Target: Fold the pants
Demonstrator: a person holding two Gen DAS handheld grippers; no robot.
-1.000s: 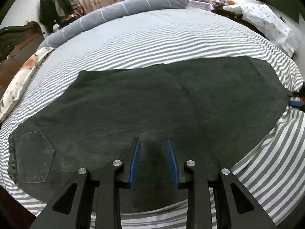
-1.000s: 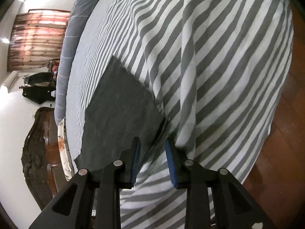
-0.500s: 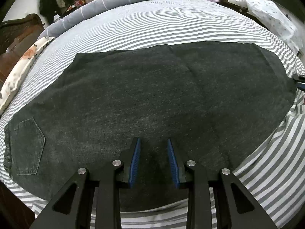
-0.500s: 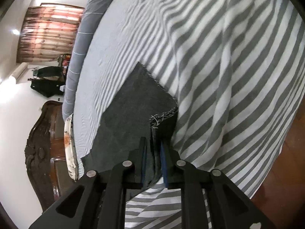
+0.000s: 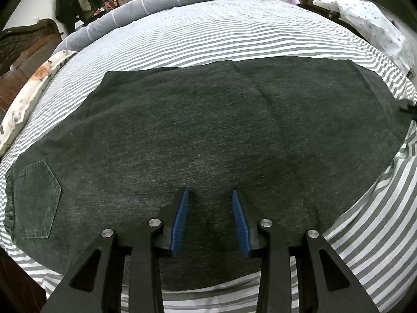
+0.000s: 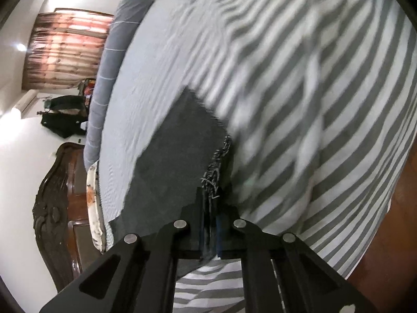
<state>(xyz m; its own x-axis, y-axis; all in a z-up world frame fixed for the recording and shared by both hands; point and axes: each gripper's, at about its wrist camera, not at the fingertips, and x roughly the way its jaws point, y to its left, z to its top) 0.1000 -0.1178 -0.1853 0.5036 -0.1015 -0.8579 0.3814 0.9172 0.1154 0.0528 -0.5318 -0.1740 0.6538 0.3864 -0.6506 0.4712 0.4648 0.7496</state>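
Dark grey pants [image 5: 208, 135] lie flat across the striped bed [image 5: 234, 39], back pocket [image 5: 36, 198] at the left, leg ends at the right. My left gripper [image 5: 209, 195] is open, hovering low over the near edge of the pants at their middle. My right gripper [image 6: 209, 195] is shut on the frayed hem of the pant leg [image 6: 216, 167] and holds it lifted off the bed; the pants [image 6: 177, 156] run away from it toward the headboard side. The right gripper shows as a small dark shape at the right edge of the left wrist view [image 5: 409, 108].
A long grey bolster [image 5: 166, 7] lies along the far edge of the bed. A floral pillow [image 5: 31, 88] and a dark wooden headboard [image 6: 54, 203] are at the left. Bedding is piled at the far right [image 5: 375, 20]. Wooden floor [image 6: 391, 234] lies beside the bed.
My right gripper has shut on the pant leg hem and lifted it up off the bed. My left gripper has moved lower and closer over the pants, still open.
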